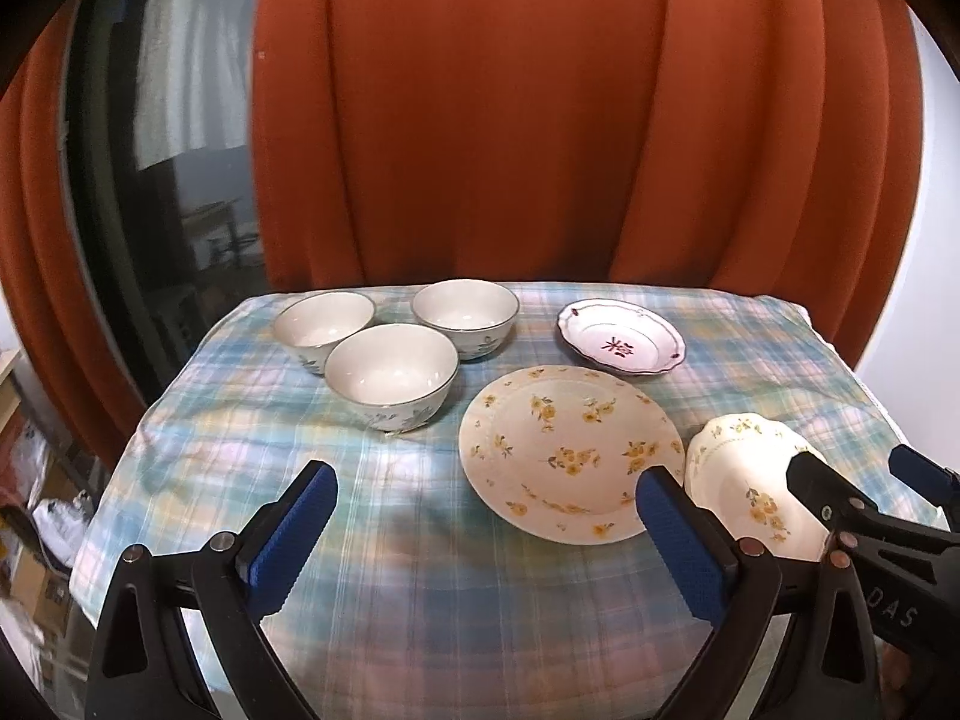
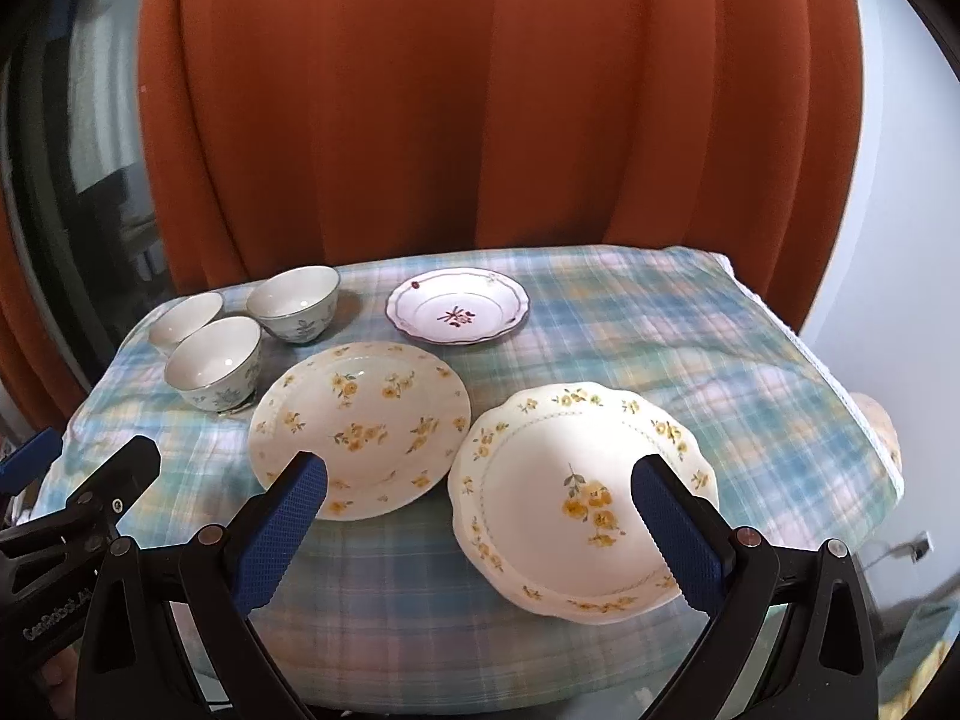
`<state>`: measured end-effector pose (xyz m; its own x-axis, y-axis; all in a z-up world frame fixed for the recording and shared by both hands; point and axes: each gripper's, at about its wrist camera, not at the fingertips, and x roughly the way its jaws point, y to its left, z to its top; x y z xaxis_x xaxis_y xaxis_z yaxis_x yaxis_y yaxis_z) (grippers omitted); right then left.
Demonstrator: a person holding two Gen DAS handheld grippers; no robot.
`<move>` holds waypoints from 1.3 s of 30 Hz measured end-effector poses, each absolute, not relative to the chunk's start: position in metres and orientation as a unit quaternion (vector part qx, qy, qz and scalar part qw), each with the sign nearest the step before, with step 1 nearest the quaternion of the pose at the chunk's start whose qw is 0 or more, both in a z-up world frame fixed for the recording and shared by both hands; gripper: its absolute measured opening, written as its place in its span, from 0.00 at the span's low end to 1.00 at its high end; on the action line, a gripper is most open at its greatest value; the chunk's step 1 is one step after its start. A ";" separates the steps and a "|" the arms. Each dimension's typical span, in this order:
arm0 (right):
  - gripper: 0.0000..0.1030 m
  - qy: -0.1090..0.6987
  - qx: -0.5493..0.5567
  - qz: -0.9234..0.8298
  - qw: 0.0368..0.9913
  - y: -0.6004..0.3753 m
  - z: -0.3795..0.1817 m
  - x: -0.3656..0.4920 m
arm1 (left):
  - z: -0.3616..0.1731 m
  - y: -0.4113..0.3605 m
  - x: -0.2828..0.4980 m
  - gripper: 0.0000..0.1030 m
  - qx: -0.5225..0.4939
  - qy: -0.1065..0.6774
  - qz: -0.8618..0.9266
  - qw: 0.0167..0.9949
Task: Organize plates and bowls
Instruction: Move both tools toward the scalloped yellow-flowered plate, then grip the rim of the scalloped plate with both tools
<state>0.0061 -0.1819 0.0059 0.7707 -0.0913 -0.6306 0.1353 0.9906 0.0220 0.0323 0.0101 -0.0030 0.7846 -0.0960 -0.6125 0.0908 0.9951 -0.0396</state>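
With both claws hovering over the near edge of the table [image 1: 420, 570], nothing is gripped — left claw [image 1: 489, 531] is spread wide, right claw [image 2: 480, 525] equally wide. Landmark: the large yellow-flower plate [image 1: 570, 450], flat on the plaid cloth [image 2: 690, 330] at mid-table. Just right of it sits the scalloped yellow-flower dish [image 2: 582, 504], rims nearly touching; whether they actually touch can't be told. The right claw's blue pads [image 2: 675, 531] straddle that dish, one pad over each side, apart from it. Beyond the large plate, slightly right: a white dish with purple motif [image 1: 621, 339], set apart. Left of and beyond the large plate: three white bowls [image 1: 393, 375] with grey-blue leaf print, upright, clustered close — the nearest one just beside the plate's far-left rim. Orange curtain [image 1: 480, 120] hangs behind the table.
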 end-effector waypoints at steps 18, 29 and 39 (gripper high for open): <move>0.95 0.375 0.062 -0.137 0.915 -0.178 0.000 0.028 | -0.016 -0.011 0.078 0.96 0.025 0.382 -0.115 0.917; 0.93 0.401 0.061 -0.123 0.906 -0.239 -0.023 0.060 | -0.034 -0.073 0.105 0.96 0.006 0.423 -0.090 0.901; 0.91 0.441 0.035 -0.083 0.893 -0.311 -0.042 0.098 | -0.055 -0.138 0.123 0.93 -0.016 0.464 -0.049 0.884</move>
<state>0.0979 -0.3108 -0.0419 0.5973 -0.1163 -0.7935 0.1787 0.9838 -0.0097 0.1233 -0.1379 -0.0547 0.5647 -0.1020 -0.8189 0.0731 0.9946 -0.0735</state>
